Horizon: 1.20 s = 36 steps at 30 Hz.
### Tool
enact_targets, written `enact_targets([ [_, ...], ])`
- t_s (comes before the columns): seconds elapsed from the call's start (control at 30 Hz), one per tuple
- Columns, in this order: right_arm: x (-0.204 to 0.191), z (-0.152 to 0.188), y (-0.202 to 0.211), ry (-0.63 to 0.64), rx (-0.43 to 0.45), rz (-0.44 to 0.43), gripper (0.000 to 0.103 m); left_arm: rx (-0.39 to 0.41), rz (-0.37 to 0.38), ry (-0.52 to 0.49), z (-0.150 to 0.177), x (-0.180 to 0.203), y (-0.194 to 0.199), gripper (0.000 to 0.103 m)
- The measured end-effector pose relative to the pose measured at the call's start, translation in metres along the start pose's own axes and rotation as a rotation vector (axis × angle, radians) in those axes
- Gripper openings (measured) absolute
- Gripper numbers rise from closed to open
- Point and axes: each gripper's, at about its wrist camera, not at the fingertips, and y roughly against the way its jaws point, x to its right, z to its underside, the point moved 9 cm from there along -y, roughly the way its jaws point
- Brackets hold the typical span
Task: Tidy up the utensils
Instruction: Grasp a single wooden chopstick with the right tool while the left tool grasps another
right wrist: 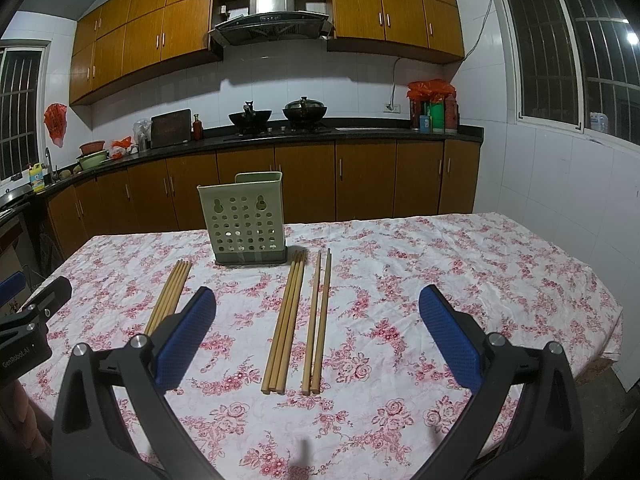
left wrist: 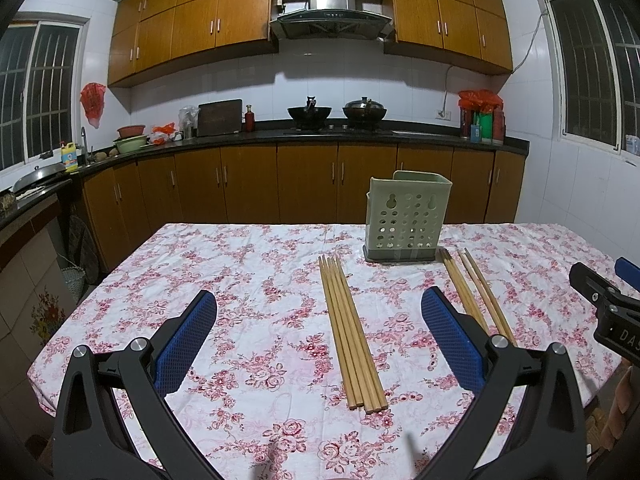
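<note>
Left wrist view: my left gripper point(left wrist: 320, 336) hangs wide open above a chopstick bundle point(left wrist: 352, 332) on the floral tablecloth point(left wrist: 240, 264). Right gripper point(right wrist: 318, 334) gapes too, over more chopsticks point(right wrist: 298, 320); green holder point(right wrist: 244, 220) stands far.

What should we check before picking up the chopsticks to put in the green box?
1. Left gripper open and holding nothing: ok.
2. Right gripper open and holding nothing: ok.
3. Green holder standing upright on the table: ok.
4. Holder empty inside: cannot tell, its top opening is not seen from above.
5. Chopsticks lying flat, not crossed: ok. Left bundle, middle bundle and loose pair lie apart, pointing toward the holder.
6. Bundles clear of the holder's base: ok, though the middle bundle's tips end close beside it.
</note>
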Motion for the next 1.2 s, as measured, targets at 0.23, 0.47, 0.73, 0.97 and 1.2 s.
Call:
enact_targets([
  [0.23,0.007,0.011,-0.034,-0.038,-0.102,-0.013,0.099,-0.068,-0.023,-0.017,0.005,-0.007,-0.027,0.101],
  [0.47,0.031,0.034,-0.102,-0.147,-0.321,-0.021,0.081,-0.195,-0.052,-0.021,0.016,-0.027,-0.068,0.091],
  [0.73,0.02,0.055,-0.158,-0.11,-0.474,-0.03,0.046,-0.346,-0.024,-0.017,0.038,-0.027,-0.113,0.061],
  [0.97,0.018,0.068,-0.184,-0.061,-0.532,-0.014,0.024,-0.412,0.049,-0.002,0.052,-0.016,-0.126,0.049],
  [1.2,0.033,0.067,-0.188,-0.089,-0.525,0.001,0.009,-0.456,0.132,0.025,0.059,-0.004,-0.134,0.034],
])
